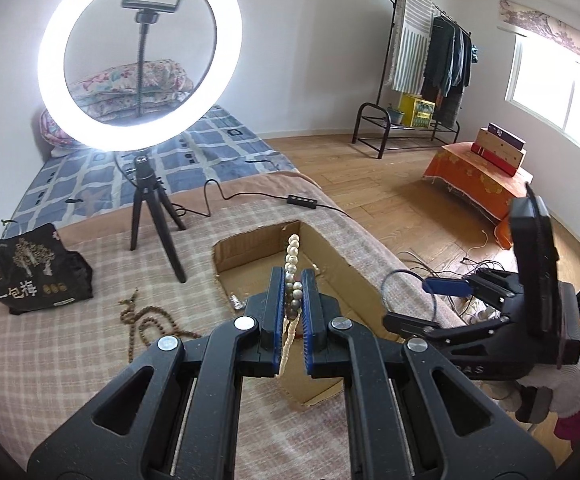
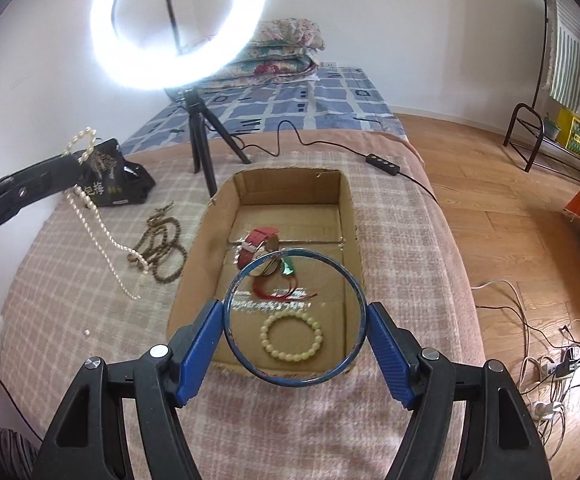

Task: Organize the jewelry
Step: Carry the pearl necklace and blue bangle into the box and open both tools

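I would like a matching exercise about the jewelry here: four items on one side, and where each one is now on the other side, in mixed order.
Items:
1. pearl necklace
2. blue bangle
3. brown bead string
4. cream bead bracelet

Places:
A. lying on the bottom of the cardboard box
B. held between the fingers of the right gripper
C. lying on the checked blanket, left of the box
D. clamped in the left gripper, hanging down

Pairs: 1-D, 2-B, 3-C, 4-A
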Tool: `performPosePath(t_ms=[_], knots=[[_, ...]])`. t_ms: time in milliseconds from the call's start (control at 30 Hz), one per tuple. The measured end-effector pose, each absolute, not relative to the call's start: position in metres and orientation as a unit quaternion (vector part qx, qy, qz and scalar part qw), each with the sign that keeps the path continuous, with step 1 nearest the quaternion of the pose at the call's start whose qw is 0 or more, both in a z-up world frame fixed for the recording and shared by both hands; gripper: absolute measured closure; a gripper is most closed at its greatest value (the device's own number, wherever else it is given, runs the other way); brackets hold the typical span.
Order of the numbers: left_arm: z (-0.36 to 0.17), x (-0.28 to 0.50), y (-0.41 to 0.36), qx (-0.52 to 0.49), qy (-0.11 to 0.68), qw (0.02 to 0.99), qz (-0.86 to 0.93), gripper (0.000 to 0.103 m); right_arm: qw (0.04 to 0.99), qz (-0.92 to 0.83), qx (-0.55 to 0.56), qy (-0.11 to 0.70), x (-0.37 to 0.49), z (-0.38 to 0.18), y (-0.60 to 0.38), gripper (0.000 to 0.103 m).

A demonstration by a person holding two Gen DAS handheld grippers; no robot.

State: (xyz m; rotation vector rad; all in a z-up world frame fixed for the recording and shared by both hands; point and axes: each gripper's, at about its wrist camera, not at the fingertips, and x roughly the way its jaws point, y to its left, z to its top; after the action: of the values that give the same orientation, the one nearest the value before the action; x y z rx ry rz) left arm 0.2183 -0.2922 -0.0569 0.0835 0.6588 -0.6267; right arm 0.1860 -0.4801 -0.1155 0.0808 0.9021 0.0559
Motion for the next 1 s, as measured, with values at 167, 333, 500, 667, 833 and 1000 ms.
performPosePath(t_ms=[167, 333, 500, 667, 833, 1000], knots=[[-0.066, 0.221, -0.306, 0.038, 0.325, 0.892, -0.312, 0.097, 0.898, 0.027, 0.041, 0.438, 0.208, -0.122, -0.492, 0.029], [-0.078, 0.223, -0.314, 0.04, 0.335, 0.887, -0.316, 0.097, 0.896, 0.028, 0.051, 0.44, 0.231, -0.128, -0.5, 0.029], [-0.094, 0.226, -0.321, 0.049, 0.347, 0.883, -0.312, 0.097, 0.895, 0.032, 0.058, 0.44, 0.254, -0.132, -0.503, 0.029], [-0.107, 0.229, -0.325, 0.057, 0.359, 0.877, -0.313, 0.097, 0.895, 0.033, 0.051, 0.442, 0.278, -0.135, -0.498, 0.029], [-0.115, 0.229, -0.327, 0.063, 0.362, 0.875, -0.316, 0.097, 0.893, 0.034, 0.06, 0.445, 0.298, -0.143, -0.494, 0.029], [-0.12, 0.23, -0.328, 0.069, 0.363, 0.872, -0.322, 0.097, 0.892, 0.035, 0.063, 0.447, 0.313, -0.15, -0.489, 0.029]])
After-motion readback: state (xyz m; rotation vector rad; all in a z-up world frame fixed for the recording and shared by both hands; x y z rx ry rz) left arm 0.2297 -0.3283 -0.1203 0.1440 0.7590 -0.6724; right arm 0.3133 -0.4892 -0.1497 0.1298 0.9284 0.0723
